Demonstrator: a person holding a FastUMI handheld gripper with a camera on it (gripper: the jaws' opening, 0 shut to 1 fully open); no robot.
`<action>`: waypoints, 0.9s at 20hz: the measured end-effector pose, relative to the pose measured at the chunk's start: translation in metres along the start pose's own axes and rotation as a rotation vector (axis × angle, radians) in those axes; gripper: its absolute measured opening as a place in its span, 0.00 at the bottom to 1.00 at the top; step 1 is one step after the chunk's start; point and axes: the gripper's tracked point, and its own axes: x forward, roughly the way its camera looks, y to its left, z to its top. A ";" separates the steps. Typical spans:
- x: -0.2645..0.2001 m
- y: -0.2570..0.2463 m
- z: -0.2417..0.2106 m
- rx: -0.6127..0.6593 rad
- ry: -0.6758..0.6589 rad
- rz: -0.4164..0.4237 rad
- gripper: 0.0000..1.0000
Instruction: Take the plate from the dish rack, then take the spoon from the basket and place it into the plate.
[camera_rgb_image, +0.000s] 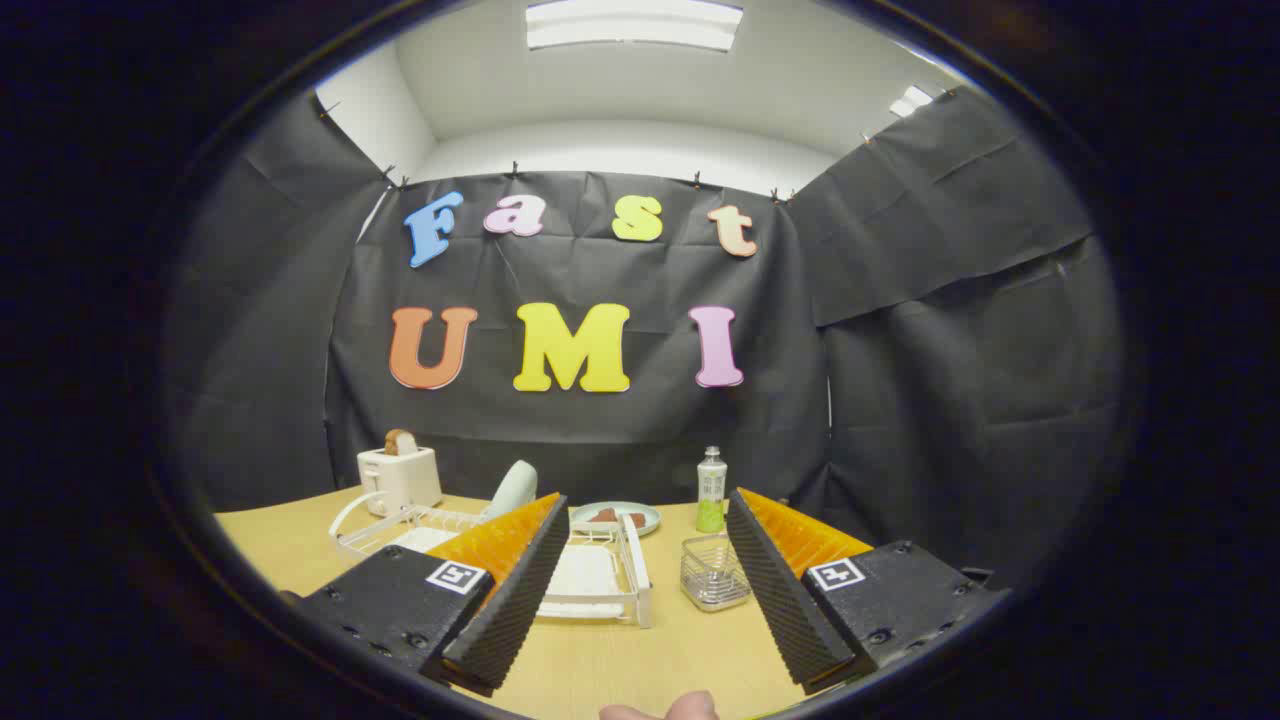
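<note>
Claw (645, 545) spread wide, nothing between its fingers, hovering above the surface (290, 545). Pale plate (513, 487) stands upright in the white dish rack (600, 585) just ahead, behind the left finger. Wire basket (714, 572) sits beside the rack, near the right finger; spoon not discernible.

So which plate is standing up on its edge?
The pale green plate in the white wire dish rack, beyond the open gripper. The other pale plate lies flat on the wooden table, with brown food on it.
</note>
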 end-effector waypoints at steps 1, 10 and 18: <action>-0.001 0.002 0.002 -0.001 -0.004 0.001 1.00; 0.002 0.016 -0.004 0.001 0.001 0.037 1.00; 0.003 0.013 -0.002 0.005 -0.023 0.049 1.00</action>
